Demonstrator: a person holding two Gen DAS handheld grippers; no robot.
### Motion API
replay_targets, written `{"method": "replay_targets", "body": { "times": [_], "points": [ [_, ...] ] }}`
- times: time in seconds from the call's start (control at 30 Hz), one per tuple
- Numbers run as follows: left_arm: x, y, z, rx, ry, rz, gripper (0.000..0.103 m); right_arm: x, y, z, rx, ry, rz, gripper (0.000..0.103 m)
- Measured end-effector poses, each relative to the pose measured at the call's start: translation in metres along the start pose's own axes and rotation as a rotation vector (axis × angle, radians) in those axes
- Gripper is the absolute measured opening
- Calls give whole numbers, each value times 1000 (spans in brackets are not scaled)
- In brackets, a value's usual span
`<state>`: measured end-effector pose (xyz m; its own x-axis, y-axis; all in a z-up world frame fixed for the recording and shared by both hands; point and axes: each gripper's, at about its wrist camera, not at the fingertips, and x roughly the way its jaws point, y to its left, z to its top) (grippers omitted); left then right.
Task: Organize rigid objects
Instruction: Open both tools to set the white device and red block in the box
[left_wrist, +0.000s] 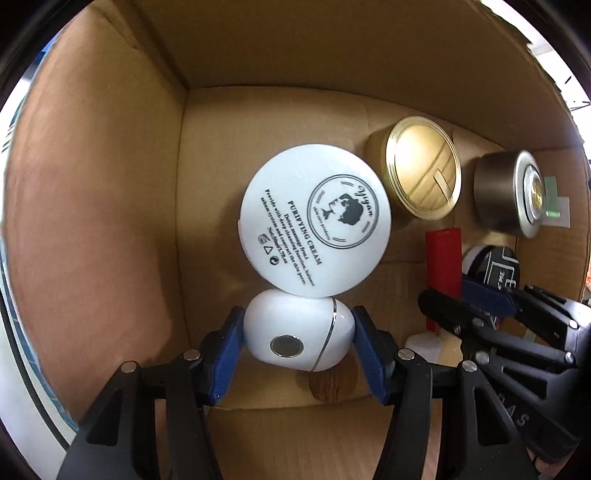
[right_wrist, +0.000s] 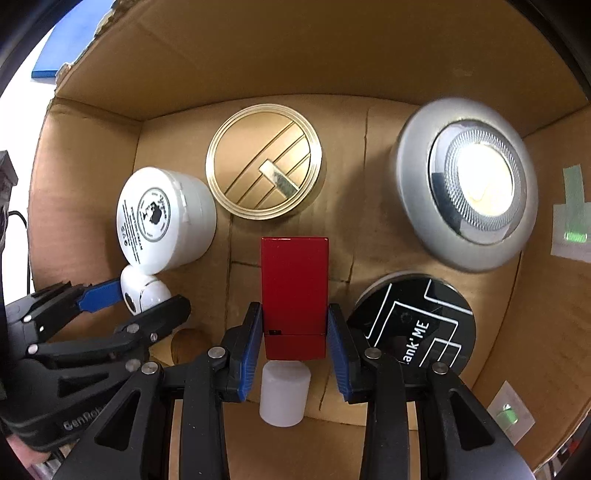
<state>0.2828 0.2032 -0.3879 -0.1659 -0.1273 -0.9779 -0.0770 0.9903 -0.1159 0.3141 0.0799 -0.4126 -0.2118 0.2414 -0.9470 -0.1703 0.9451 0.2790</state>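
Both grippers reach down into a big cardboard box (right_wrist: 92, 122) that has a silver round light (right_wrist: 465, 184), a gold tin (right_wrist: 264, 162), a black tin (right_wrist: 413, 325) and a white cream jar (left_wrist: 314, 218) on its floor. The right gripper (right_wrist: 295, 328) pinches a red box (right_wrist: 294, 295) above a small white cylinder (right_wrist: 284, 395). The left gripper (left_wrist: 297, 339) pinches a little white egg-shaped case (left_wrist: 295, 338), touching the cream jar.

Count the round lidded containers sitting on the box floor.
4: white cream jar at left, gold tin at the back, silver tin at right, black tin in front of it. Others may be hidden.
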Motion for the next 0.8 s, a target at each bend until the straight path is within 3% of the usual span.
{"method": "replay_targets", "body": {
  "times": [0.3, 0.47, 0.53, 0.8],
  "points": [
    [-2, -8, 12, -9, 43, 45, 55, 4, 1, 9, -11, 23, 6, 38],
    [-21, -17, 6, -22, 20, 55, 56, -6, 1, -9, -14, -6, -23, 50],
    [-34, -18, -1, -23, -9, 58, 58, -16, 0, -14, -19, -35, -38, 54],
    [-76, -33, -49, -53, -141, 63, 85, -58, -5, -44, -27, -116, -114, 64]
  ]
}}
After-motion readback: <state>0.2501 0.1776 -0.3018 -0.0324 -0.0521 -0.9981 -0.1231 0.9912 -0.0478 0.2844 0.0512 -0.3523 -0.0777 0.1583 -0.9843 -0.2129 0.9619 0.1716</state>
